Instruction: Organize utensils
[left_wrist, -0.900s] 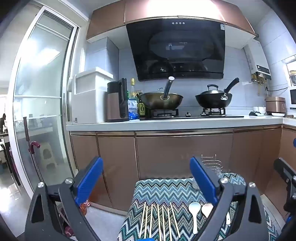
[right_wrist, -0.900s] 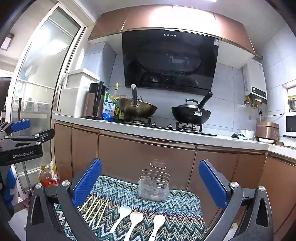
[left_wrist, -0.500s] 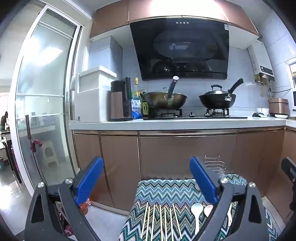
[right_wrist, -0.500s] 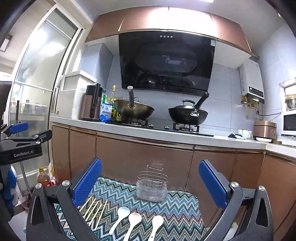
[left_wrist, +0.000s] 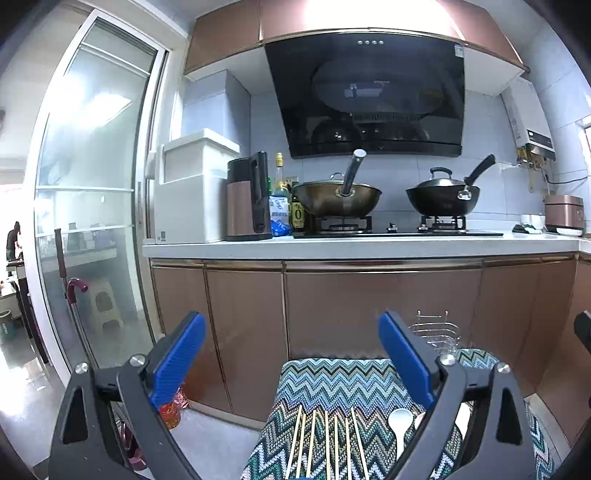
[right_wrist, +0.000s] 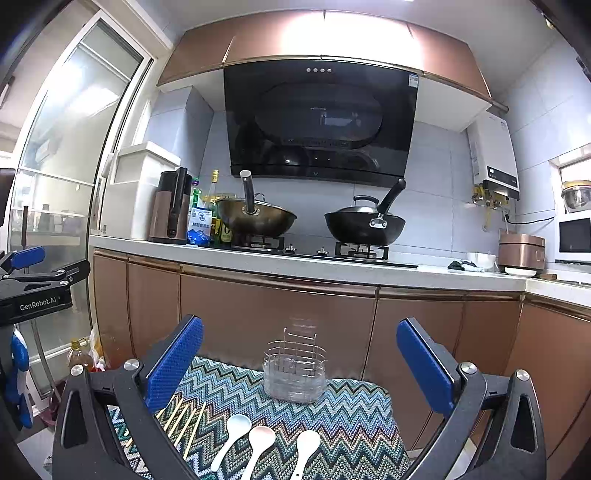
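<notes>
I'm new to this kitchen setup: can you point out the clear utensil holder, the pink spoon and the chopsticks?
Clear wire-framed utensil holder (right_wrist: 294, 373): right wrist view, front wall.
Pale pink plastic spoon (right_wrist: 261, 438): right wrist view, bowl.
Light wooden chopsticks (left_wrist: 325, 439): left wrist view, middle stick.

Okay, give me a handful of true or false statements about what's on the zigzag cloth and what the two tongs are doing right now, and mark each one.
1. Three spoons lie side by side on the zigzag cloth. True.
2. The chopsticks already stand in the wire holder. False: they lie flat on the cloth, and the holder looks empty.
3. The right tongs are open and hold nothing. True.
4. The left tongs are shut on a spoon. False: they are open and empty.
5. The holder stands on the cloth beyond the spoons. True.
6. The spoons lie left of the chopsticks. False: they lie to the right.
</notes>
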